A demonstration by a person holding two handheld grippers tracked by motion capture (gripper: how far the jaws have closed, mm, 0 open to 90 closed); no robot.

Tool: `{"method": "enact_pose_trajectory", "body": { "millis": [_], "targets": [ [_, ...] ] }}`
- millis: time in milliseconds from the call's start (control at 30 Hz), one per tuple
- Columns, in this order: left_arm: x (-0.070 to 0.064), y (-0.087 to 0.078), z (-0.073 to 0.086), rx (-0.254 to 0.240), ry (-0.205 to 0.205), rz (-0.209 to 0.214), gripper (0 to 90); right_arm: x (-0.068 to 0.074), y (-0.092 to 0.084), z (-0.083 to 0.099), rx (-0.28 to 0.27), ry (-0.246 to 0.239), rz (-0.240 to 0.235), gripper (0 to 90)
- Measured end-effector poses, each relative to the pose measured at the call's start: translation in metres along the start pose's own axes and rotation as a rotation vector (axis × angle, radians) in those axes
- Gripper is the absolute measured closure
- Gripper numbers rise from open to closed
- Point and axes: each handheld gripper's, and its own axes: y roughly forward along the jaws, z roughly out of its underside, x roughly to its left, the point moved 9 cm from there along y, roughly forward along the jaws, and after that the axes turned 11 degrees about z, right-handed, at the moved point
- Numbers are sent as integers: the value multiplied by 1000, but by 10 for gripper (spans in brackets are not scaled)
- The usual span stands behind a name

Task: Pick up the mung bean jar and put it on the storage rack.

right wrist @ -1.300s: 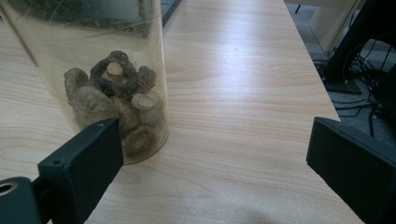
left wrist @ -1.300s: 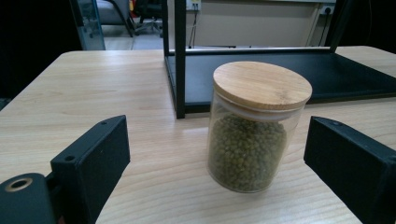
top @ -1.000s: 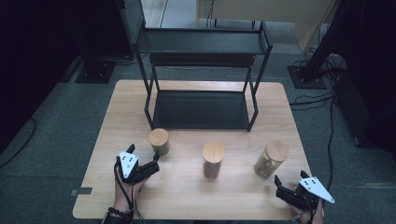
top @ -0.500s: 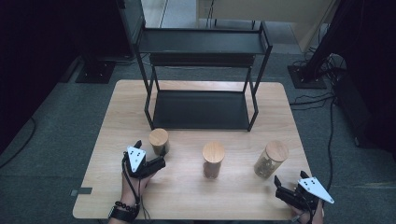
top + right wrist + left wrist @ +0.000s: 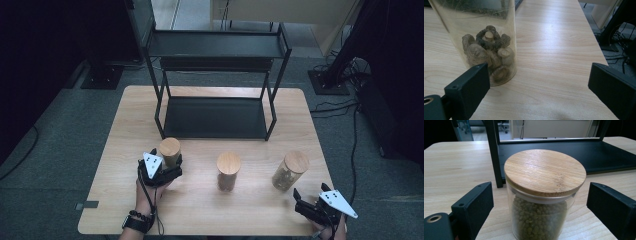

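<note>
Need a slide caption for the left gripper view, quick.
Open left claw straddles a bamboo-lidded jar of green beans.

Table [image 5: 125,125]: pale wood-grain top, smooth, low sheen. Rack [image 5: 215,117] at 12 o'clock: black metal frame, matt shelves. Jar of green beans [image 5: 541,202]: clear glossy glass, ridged bamboo-look lid, slight shine. Mushroom jar [image 5: 484,37] at 4 o'clock: same clear glass. Left gripper [image 5: 539,207] jaws: matt black plastic. Floor: grey carpet, rough.

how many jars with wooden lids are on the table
3: the left jar between the left tool's open jaws, the middle jar at table centre, the right jar ahead of the right tool.
</note>
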Motion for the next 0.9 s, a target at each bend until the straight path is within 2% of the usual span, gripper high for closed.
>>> {"method": "enact_pose_trajectory", "body": {
  "millis": [100, 433, 700, 900],
  "targets": [
    [1, 4, 1, 16, -3, -20, 105, 0, 0, 0, 1, 3, -1, 35],
    [2, 14, -2, 46, -3, -36, 135, 0, 0, 0, 1, 3, -3, 35],
    [3, 18, -3, 55, 0, -34, 225, 0, 1, -1, 2, 3, -4, 35],
    [3, 23, -3, 60, 0, -41, 250, 0, 1, -1, 4, 5, -5, 35]
  ]
}}
